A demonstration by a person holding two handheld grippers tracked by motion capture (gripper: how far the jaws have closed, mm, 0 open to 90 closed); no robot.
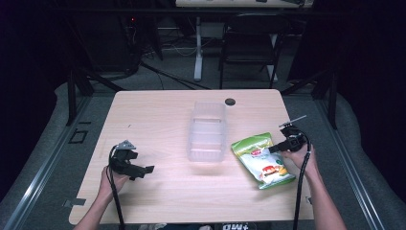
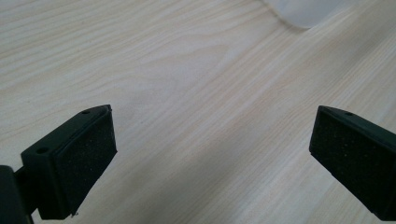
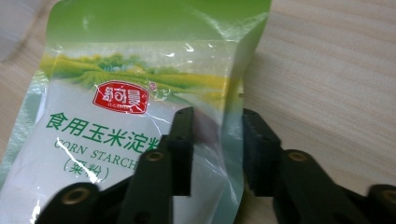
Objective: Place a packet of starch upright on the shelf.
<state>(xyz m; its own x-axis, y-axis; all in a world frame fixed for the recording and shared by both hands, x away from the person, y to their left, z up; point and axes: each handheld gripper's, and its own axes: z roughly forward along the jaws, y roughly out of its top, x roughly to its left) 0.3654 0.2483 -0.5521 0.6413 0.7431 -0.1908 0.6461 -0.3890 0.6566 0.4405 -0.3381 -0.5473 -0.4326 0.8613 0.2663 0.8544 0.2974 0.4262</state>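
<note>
Where fingers (image 3: 261,154) pinch it, bag (image 3: 126,116) reads "CORN STARCH".

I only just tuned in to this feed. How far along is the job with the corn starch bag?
Early. The clear bin looks empty and the corn starch bag lies flat on the table beside it. In hand: the right claw straddles the bag's side edge. Left: lifting it, probably into the bin. The left claw waits open.
</note>
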